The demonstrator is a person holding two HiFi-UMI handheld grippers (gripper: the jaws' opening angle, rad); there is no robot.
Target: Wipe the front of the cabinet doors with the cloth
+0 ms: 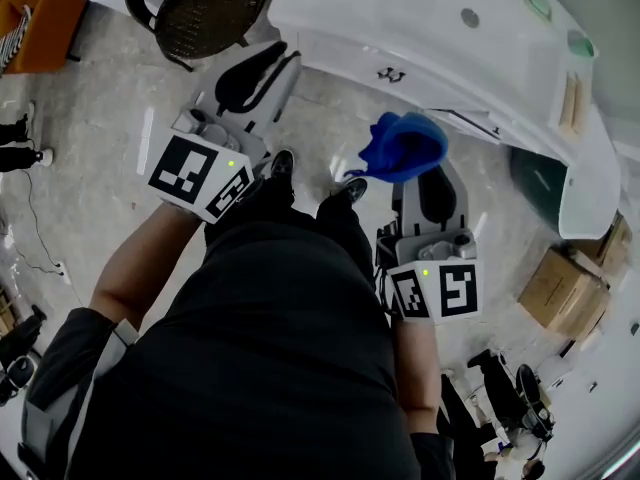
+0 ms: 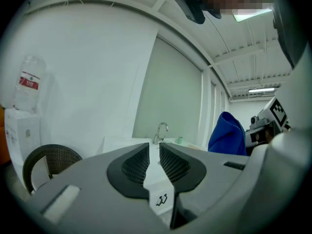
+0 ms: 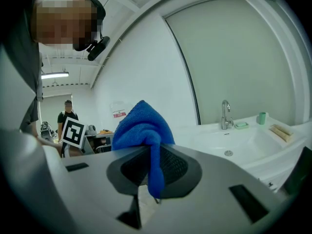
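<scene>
White vanity cabinet (image 1: 340, 53) under a basin counter faces the person, its door front just below the counter's front edge. The left gripper (image 1: 262, 68) points at that front, its jaws a narrow gap apart with nothing between them. The right gripper (image 1: 412, 173) pinches a bunched blue microfibre cloth (image 1: 405, 146), held near the door but apparently not yet touching it. To wipe well, press the cloth's loose bulk flat to the panel and work around the small dark door handle (image 1: 390, 75).
</scene>
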